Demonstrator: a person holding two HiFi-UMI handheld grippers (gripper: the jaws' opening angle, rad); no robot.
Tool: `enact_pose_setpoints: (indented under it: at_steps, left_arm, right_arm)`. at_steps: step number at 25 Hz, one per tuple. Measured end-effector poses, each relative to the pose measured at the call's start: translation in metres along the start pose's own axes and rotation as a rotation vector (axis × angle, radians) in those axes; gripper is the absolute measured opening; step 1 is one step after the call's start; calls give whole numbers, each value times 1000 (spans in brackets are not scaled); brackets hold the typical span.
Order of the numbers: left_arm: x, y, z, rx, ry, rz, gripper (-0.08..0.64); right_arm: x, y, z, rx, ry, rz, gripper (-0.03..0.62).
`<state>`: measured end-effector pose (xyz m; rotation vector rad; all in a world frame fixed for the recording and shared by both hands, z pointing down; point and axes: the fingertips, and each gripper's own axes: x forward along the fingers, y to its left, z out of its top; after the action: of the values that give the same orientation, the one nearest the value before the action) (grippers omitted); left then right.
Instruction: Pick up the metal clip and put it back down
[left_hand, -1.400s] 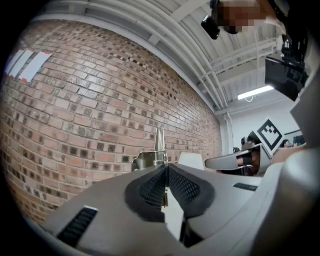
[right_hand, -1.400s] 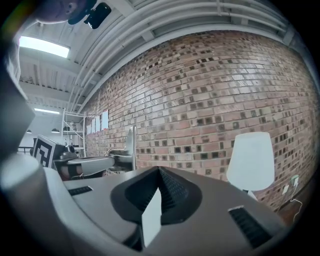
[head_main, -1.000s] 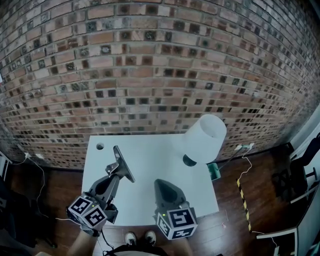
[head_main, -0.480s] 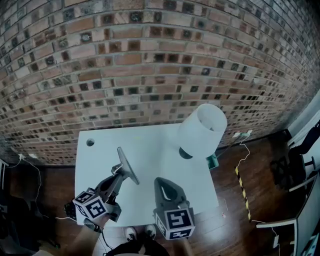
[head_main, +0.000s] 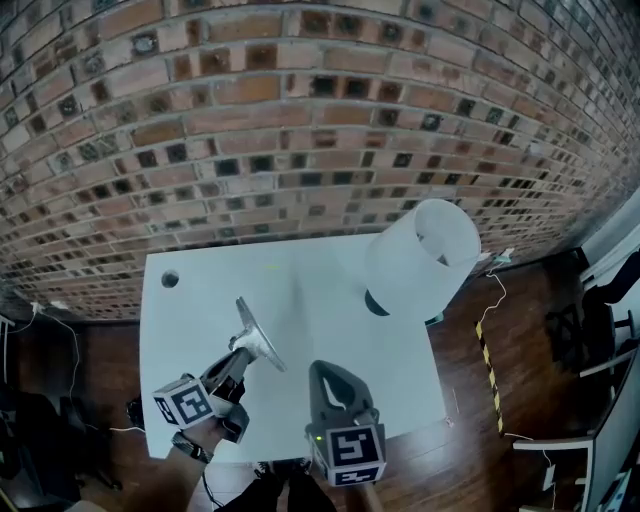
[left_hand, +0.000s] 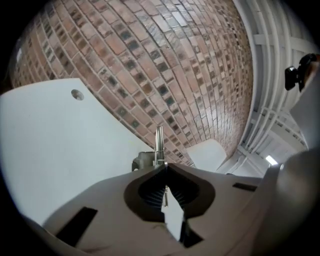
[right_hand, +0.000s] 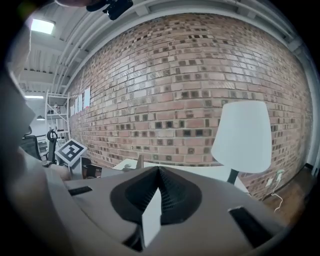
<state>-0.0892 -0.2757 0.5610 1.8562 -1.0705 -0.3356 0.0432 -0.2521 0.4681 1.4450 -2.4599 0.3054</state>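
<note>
The metal clip (head_main: 256, 335) is a long shiny plate with a spring part, tilted over the front left of the white table (head_main: 310, 295). My left gripper (head_main: 240, 354) is shut on its near end. In the left gripper view the clip (left_hand: 159, 144) stands up thin and edge-on just past the closed fingertips of the left gripper (left_hand: 165, 167). Whether the clip touches the tabletop I cannot tell. My right gripper (head_main: 334, 384) hovers over the table's front edge, shut, with nothing in it. In the right gripper view the right gripper (right_hand: 159, 171) has its jaws pressed together.
A lamp with a white shade (head_main: 420, 262) stands at the table's back right and shows again as the lamp (right_hand: 243, 135) ahead of the right gripper. A round cable hole (head_main: 169, 279) sits in the table's back left corner. A brick wall (head_main: 300, 130) rises behind the table.
The left gripper has sunk toward the table with the clip and has rolled. The right gripper has come down a little. Both stay shut.
</note>
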Motion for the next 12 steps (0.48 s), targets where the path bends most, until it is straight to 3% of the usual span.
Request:
enact_pose_setpoints:
  at_steps: [6,12]
  left_arm:
    - [16,27,-10,-111,19,47,5]
    - [22,56,-29,-271,32,108,5]
  right_arm:
    - [18,-8,-17,28,26,-6,-4]
    - [33,-14,-33,51,53,-1,-5]
